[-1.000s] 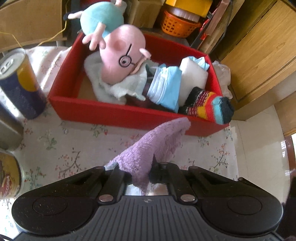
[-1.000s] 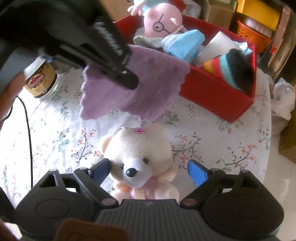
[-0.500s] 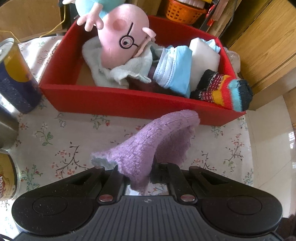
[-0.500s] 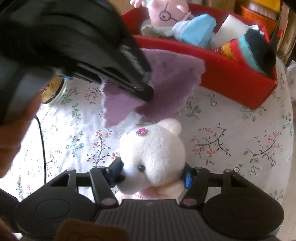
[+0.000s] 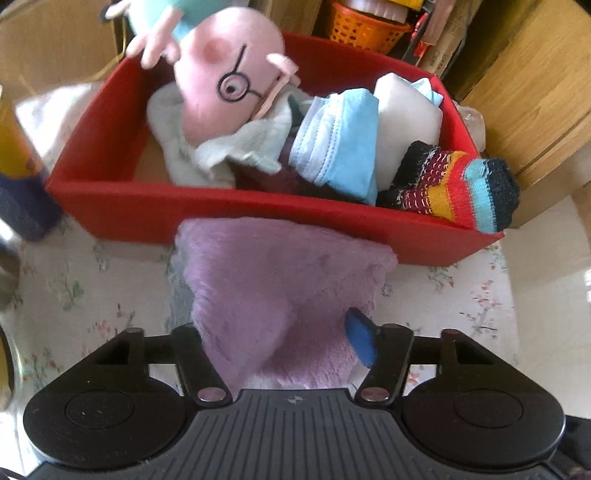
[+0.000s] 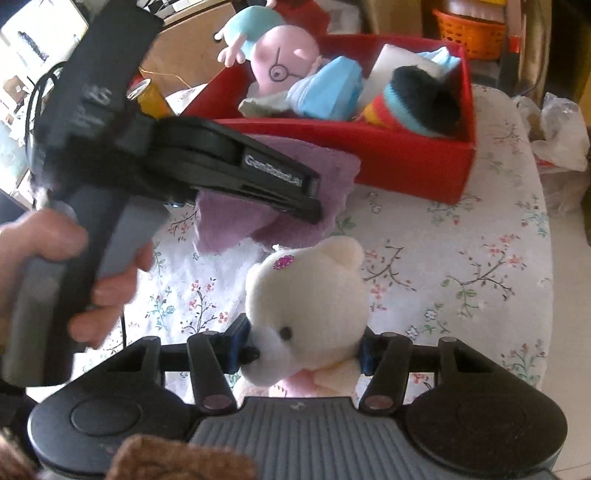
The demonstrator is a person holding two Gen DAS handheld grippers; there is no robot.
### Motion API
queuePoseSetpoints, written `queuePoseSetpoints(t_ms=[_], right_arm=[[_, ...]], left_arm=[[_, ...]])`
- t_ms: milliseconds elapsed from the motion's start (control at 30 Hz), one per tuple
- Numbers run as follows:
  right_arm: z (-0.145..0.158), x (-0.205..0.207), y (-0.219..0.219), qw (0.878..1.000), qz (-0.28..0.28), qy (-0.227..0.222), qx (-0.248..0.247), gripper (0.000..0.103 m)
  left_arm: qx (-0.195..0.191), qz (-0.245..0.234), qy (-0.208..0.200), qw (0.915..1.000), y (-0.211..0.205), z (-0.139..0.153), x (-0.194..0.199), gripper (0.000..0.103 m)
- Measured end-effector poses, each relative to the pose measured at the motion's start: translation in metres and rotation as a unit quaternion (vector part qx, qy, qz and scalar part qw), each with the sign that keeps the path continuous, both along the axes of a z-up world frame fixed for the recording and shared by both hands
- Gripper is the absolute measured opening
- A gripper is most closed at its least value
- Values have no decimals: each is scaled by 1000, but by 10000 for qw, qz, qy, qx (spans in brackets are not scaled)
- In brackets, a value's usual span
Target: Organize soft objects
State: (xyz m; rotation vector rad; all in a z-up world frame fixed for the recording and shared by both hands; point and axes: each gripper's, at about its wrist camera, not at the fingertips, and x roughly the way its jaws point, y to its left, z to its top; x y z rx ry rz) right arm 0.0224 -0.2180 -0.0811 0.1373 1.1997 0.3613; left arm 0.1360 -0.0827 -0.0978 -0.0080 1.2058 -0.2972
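Observation:
A purple fuzzy cloth [image 5: 280, 280] lies spread between the fingers of my left gripper [image 5: 273, 339], whose jaws stand apart; it lies just in front of the red box [image 5: 207, 214]. It also shows under the left gripper in the right wrist view [image 6: 295, 192]. The box holds a pink pig plush [image 5: 225, 85], a blue cloth [image 5: 340, 147], a white pad [image 5: 406, 122] and a striped sock [image 5: 458, 188]. My right gripper [image 6: 299, 350] is shut on a white teddy bear [image 6: 306, 299], held above the table.
A floral tablecloth [image 6: 461, 266] covers the table. A blue and yellow can [image 5: 18, 177] stands left of the box. An orange basket [image 5: 365, 26] and wooden cabinets [image 5: 528, 85] are behind. A plastic bag [image 6: 557, 136] lies at the table's right edge.
My left gripper opened and the purple cloth dropped and spread flat in front of the box. My right gripper closed on the teddy bear and lifted it.

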Motion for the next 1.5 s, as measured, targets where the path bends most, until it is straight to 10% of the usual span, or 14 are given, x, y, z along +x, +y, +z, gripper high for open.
queuePoseSetpoints(t_ms=[133,300,833,1500], right_arm=[[-6,6,-6,9998,-83,90,-135,27],[-3,8,-20,9993,-235,136,-255,26],[45,0,-22,9967,-617,-523,4,27],[122,-11,13,9731,-573,-2145,-610,27]], left_arm=[[294,-53,-197,9994,-13,-2,1,51],[392,-230,-205,9988,-22,2,-2,2],[-401,35,37,9992,45,50,-67,0],[-1020,423,-639,9918,79,104,-65,1]])
